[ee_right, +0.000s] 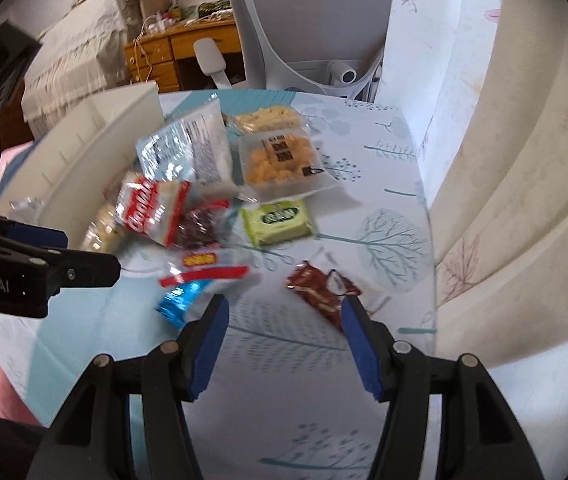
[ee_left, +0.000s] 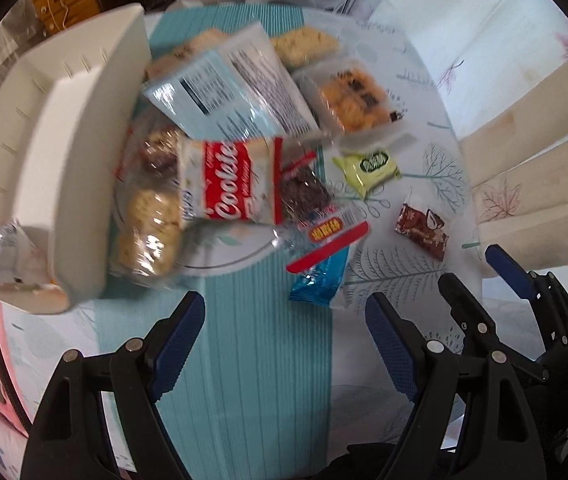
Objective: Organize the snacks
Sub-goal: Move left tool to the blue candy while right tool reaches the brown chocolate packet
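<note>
Snacks lie heaped mid-bench beside a white bin (ee_left: 64,128): the big pale blue bag (ee_left: 236,92) on top, the red cookie pack (ee_left: 232,184) under it, the small brown candy (ee_right: 319,292) apart. All look light, crinkly, slippery; pinching a sealed edge seems safest. Left gripper (ee_left: 284,344) gapes wide, empty; right gripper (ee_right: 284,344) stands part-open, empty, just short of the candy.
</note>
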`<state>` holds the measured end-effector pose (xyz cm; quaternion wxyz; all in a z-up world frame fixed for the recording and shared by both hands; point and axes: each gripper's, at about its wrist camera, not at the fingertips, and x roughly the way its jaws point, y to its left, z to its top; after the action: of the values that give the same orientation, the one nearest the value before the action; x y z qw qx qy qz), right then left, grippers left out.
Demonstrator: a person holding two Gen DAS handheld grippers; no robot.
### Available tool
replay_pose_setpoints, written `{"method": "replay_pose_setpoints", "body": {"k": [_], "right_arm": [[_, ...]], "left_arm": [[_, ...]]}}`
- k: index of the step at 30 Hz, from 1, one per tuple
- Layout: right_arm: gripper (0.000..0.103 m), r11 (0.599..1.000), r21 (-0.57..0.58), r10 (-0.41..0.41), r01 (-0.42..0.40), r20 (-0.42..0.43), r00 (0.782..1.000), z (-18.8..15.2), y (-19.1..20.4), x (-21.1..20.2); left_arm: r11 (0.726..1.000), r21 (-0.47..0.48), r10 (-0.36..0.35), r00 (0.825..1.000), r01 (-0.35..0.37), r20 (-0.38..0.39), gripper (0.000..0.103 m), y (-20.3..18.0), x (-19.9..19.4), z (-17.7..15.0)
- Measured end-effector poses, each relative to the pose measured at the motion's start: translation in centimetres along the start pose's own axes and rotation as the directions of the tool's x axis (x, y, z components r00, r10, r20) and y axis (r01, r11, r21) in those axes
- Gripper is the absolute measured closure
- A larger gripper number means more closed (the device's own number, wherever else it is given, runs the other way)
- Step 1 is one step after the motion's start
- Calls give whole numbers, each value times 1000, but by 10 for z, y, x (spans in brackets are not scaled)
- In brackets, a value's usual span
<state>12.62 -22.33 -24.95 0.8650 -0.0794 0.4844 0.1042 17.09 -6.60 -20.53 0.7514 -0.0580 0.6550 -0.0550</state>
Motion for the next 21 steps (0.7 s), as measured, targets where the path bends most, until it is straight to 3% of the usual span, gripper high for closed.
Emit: {"method": "replay_pose_setpoints", "body": {"k": [7, 11, 21], "right_arm": [[44, 997, -74, -20, 22, 24, 1000, -3, -13, 23], [44, 991, -127, -26, 32, 45, 999, -3, -16, 37], [44, 982, -189, -4, 10, 33, 999, -2, -21, 70]], "left_arm": [[997, -82, 4, 994, -13, -110, 22, -6, 38, 4], [996, -84, 28, 989, -41, -144, 22, -11, 54, 6], [991, -123, 35, 984, -57, -172, 24, -23, 83, 20]]}}
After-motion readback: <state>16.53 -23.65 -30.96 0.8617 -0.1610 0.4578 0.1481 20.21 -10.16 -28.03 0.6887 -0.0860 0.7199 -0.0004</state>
